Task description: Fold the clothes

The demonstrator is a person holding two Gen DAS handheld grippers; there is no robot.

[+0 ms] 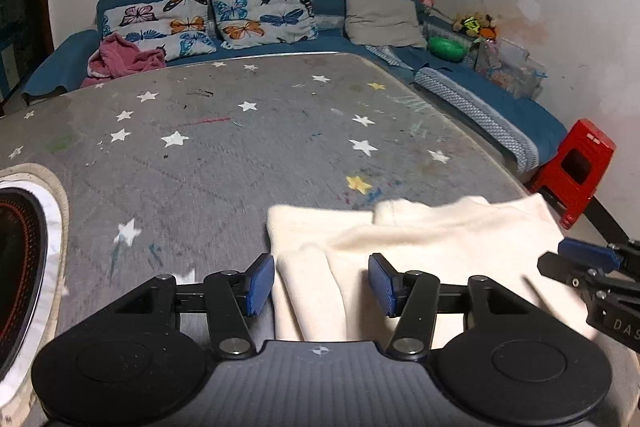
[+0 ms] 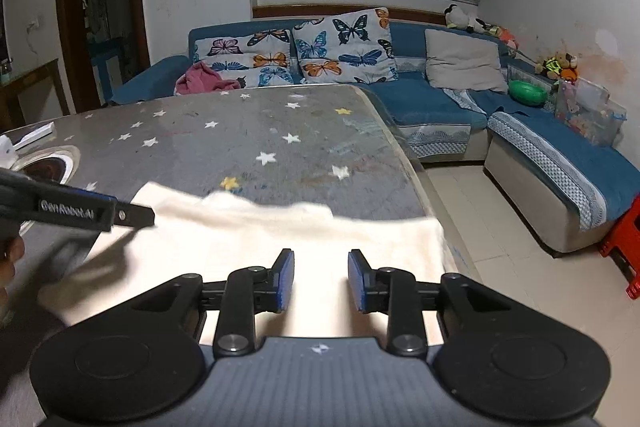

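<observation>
A cream-white garment lies partly folded on the grey star-patterned table, near its front right corner. My left gripper is open, its blue pads over the garment's left part, holding nothing. My right gripper is open above the garment near the table's right edge, holding nothing. The right gripper also shows at the right edge of the left wrist view. The left gripper shows at the left of the right wrist view.
A round inset burner sits in the table at the left. A blue corner sofa with butterfly pillows and a pink cloth stands behind. A red stool stands on the tiled floor at the right.
</observation>
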